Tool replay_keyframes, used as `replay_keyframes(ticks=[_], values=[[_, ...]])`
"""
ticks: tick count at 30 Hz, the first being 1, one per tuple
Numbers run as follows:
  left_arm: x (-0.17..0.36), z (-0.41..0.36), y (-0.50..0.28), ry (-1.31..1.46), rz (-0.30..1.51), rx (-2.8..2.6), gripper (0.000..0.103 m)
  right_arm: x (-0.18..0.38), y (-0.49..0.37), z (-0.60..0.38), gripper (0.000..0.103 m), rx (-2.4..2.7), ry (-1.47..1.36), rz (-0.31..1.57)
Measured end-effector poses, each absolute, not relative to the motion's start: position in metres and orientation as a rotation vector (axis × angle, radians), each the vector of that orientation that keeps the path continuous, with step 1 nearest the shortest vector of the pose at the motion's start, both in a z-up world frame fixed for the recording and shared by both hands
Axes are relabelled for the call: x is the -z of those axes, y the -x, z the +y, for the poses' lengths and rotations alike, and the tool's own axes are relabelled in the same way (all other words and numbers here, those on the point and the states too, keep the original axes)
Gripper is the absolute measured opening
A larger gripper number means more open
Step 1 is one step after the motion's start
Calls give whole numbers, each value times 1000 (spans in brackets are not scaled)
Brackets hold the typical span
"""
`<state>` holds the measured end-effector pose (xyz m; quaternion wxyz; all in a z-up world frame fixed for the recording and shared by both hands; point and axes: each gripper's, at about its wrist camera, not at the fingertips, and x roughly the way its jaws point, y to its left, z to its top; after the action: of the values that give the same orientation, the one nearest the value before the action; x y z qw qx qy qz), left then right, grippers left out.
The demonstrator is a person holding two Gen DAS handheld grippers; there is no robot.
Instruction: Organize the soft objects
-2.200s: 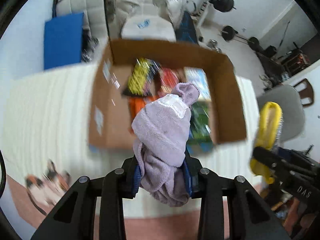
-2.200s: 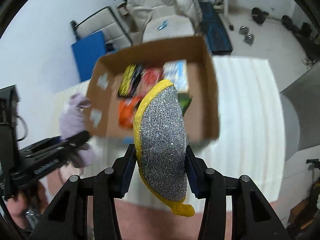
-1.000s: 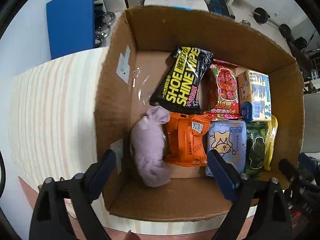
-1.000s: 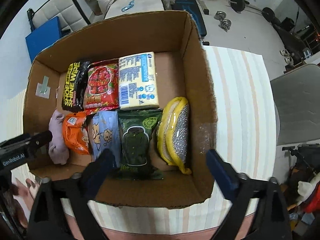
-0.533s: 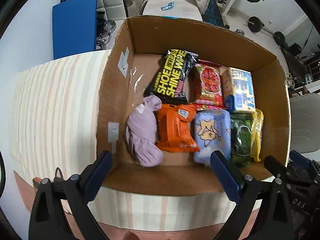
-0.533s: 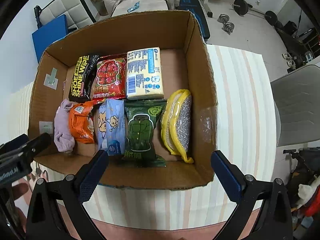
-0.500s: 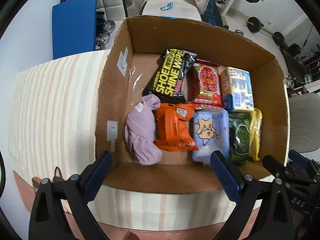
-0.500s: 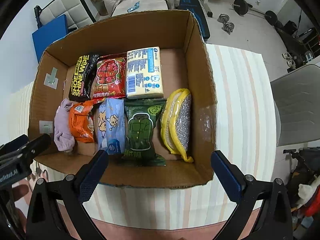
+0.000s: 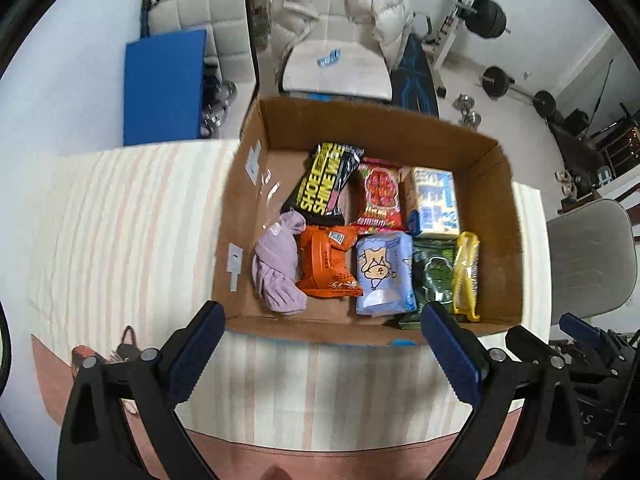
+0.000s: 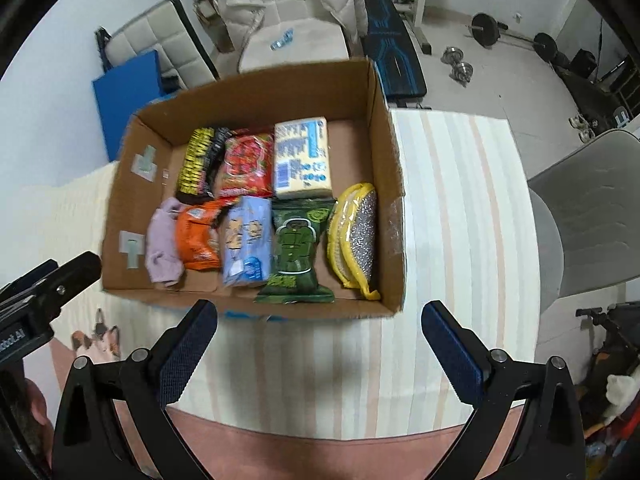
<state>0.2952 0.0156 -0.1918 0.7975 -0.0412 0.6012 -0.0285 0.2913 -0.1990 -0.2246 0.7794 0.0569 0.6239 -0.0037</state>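
Note:
A cardboard box (image 9: 496, 160) (image 10: 380, 112) stands on the striped tablecloth. Inside lie a lilac cloth (image 9: 276, 268) (image 10: 162, 240) at the front left, a yellow-and-silver scrub sponge (image 9: 466, 276) (image 10: 354, 236) at the front right, and several soft packets between them. My left gripper (image 9: 320, 344) is open and empty, held above the cloth in front of the box. My right gripper (image 10: 320, 340) is open and empty, also in front of the box.
The striped tablecloth (image 9: 120, 232) (image 10: 460, 220) covers the table around the box. A grey chair (image 10: 592, 208) stands at the right, a white chair with a padded jacket (image 9: 336, 20) behind the box, a blue mat (image 9: 164, 84) and gym weights (image 10: 484, 28) beyond.
Both grippers let go of the lilac cloth and the scrub sponge into the box, opened, and have since drawn back toward me, away from the box.

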Motion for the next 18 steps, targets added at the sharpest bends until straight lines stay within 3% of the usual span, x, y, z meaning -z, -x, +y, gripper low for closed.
replay_keyframes(ticks=[18], values=[[66,1,-170,27,1079,73,100,68,-155,-207,103,-39,-132,1078]])
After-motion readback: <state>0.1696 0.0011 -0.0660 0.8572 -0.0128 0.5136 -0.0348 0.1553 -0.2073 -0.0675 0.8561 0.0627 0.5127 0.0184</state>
